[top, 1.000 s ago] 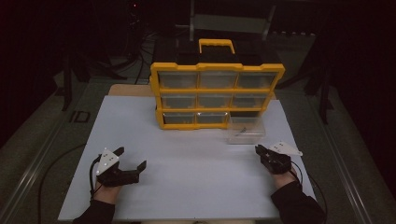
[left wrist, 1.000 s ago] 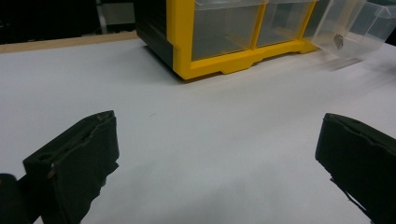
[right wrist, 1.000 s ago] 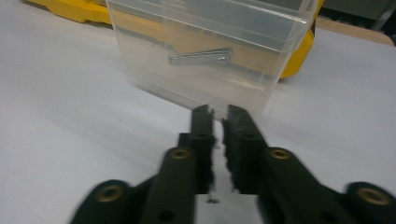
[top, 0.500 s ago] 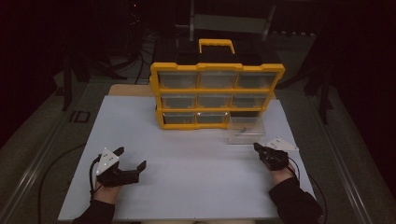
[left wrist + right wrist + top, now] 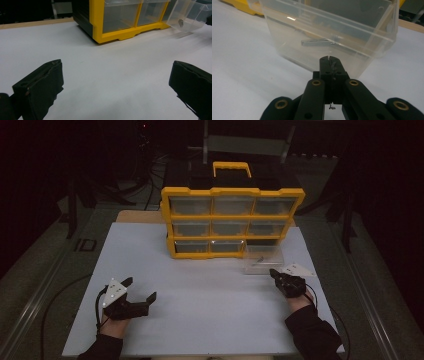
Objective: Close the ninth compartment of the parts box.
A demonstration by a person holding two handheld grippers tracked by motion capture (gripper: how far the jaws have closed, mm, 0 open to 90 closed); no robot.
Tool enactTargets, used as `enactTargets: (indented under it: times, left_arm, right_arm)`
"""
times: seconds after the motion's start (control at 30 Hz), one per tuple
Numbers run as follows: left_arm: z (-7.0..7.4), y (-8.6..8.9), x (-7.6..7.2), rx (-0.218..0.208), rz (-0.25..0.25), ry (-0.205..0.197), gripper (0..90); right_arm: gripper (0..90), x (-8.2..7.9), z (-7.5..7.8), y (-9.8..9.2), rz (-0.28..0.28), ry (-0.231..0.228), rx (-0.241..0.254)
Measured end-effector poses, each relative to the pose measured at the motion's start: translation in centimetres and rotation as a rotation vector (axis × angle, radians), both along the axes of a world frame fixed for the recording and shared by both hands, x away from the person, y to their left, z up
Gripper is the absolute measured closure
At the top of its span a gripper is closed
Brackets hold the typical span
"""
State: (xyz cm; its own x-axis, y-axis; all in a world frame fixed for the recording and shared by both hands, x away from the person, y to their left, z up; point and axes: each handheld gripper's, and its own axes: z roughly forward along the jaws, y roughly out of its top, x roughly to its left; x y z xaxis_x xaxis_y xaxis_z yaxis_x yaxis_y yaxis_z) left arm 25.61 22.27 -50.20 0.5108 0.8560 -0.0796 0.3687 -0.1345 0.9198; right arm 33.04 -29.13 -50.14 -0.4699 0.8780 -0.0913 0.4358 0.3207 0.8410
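The right gripper has squeezed its jaws together on nothing. The clear drawer sits just ahead of it. The left gripper is wide and far off.

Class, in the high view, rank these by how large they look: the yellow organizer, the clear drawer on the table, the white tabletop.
1. white tabletop
2. yellow organizer
3. clear drawer

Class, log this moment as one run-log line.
right tool: shut, tips at clear drawer | left tool: open, idle | organizer: one slot empty
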Motion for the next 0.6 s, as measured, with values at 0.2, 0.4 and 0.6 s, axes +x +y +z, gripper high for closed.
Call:
enactTargets:
  times: [0.2, 0.4, 0.6]
  left_arm:
    - [-0.02, -0.02, 0.02, 0.001, -0.001, 0.001, 0.1]
    - [-0.02, 0.0, 0.02, 0.001, -0.001, 0.002, 0.1]
    - [-0.04, 0.01, 0.04, 0.001, -0.002, 0.005, 0.2]
  right_arm:
    - [90.0, 0.33, -0.08, 0.2, 0.003, 0.006, -0.001]
    - [90.0, 0.78, -0.08, 0.09, -0.004, 0.012, 0.012]
    - [90.0, 1.09, -0.09, 0.31, -0.002, 0.011, 0.007]
